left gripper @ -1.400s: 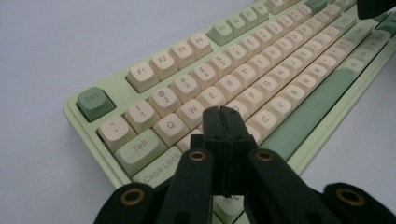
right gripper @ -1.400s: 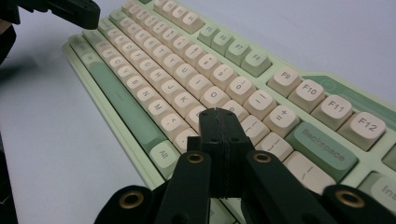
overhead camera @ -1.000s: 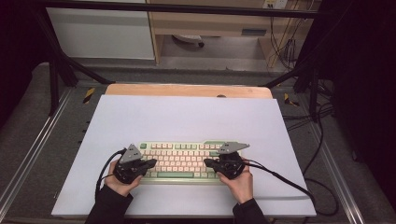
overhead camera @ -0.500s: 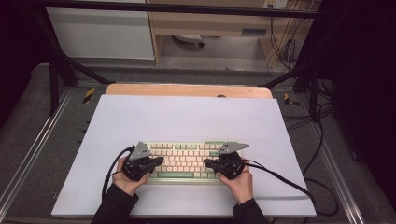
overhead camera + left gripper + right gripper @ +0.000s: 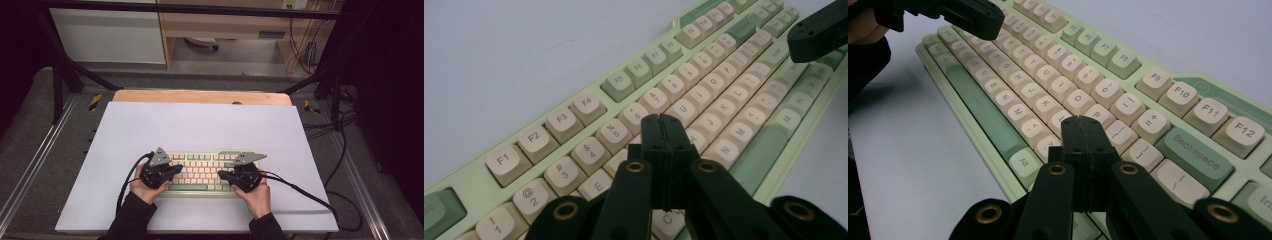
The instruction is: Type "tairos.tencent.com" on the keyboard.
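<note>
A pale green keyboard (image 5: 201, 171) with cream keys lies near the front of the white table top (image 5: 200, 125). My left gripper (image 5: 176, 170) is shut and empty, its tip over the keyboard's left half; in the left gripper view the closed jaws (image 5: 662, 121) hover above the letter keys of the keyboard (image 5: 589, 107). My right gripper (image 5: 223, 175) is also shut and empty, over the right half; its closed tip (image 5: 1082, 123) hangs above keys near the right end of the keyboard (image 5: 1178, 97). Each gripper view also catches the other gripper: right (image 5: 819, 32), left (image 5: 963, 15).
A wooden board edge (image 5: 200, 96) runs along the table's back. Black cables (image 5: 300, 192) trail from the grippers over the front of the table, to the right and left. Metal frame rails (image 5: 360, 180) flank the table. White surface stretches behind the keyboard.
My left gripper has slid to the right along the keyboard, toward its middle. The right gripper has stayed where it was. Both jaws remain shut.
</note>
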Motion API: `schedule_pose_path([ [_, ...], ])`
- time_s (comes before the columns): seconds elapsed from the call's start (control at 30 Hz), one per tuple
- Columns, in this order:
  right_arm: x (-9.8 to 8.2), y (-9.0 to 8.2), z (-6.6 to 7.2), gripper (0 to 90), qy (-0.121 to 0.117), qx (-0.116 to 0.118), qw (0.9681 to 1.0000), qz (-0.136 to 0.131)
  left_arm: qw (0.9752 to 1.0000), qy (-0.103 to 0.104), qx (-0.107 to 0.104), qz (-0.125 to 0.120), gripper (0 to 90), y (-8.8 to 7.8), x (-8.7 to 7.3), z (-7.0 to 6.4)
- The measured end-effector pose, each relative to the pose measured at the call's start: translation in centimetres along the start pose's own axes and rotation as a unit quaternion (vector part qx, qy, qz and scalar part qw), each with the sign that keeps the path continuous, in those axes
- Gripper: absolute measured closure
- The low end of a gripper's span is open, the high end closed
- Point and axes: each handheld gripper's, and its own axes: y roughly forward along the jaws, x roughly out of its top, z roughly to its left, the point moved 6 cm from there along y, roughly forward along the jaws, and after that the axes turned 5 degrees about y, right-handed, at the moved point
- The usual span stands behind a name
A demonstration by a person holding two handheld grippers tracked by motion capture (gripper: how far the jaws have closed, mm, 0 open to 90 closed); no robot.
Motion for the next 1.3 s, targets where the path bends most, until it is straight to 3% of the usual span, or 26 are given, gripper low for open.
schedule_pose_path([
  [0.47, 0.0, 0.0, 0.0, 90.0, 0.000, 0.002, 1.0000, -0.001, 0.9999, 0.000, 0.007, 0.009, 90.0, 1.7, -0.1, 0.3],
  [1.3, 0.0, -0.1, 0.0, 90.0, 0.000, 0.002, 1.0000, -0.001, 0.9998, 0.009, 0.004, 0.020, 90.0, 2.2, -0.6, 0.2],
])
